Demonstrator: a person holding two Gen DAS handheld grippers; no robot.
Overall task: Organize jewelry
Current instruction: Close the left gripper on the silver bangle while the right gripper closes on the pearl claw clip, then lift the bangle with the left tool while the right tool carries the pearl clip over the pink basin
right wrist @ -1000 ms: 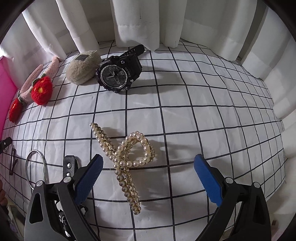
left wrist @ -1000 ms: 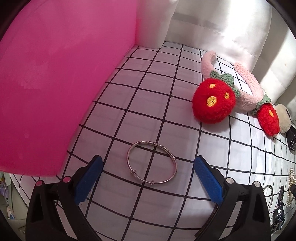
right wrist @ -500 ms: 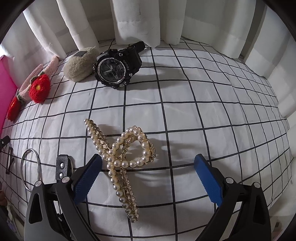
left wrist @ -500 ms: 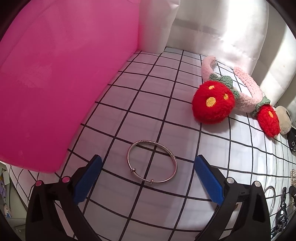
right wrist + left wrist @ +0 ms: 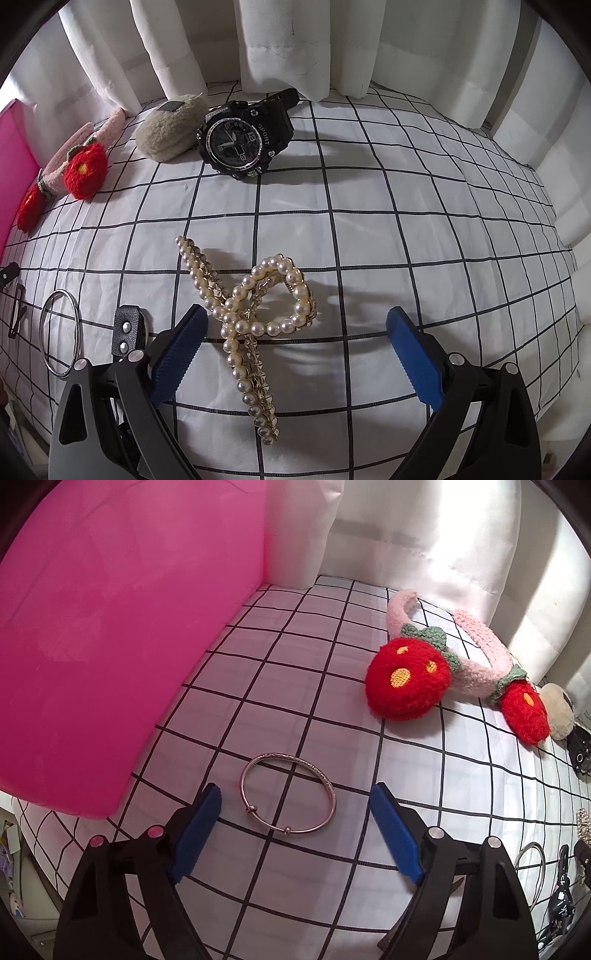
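Silver bangle (image 5: pixel 289 798) lies flat on the checked tabletop (image 5: pixel 332 709) between the closing left gripper (image 5: pixel 295 812) jaws, untouched yet. Right gripper (image 5: pixel 295 334) jaws gape around the pearl hair claw (image 5: pixel 251 317), likely the next pick.

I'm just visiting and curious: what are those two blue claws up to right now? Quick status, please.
Left gripper closing around silver bangle, not touching. Right gripper open over pearl hair clip. Nothing in the way.
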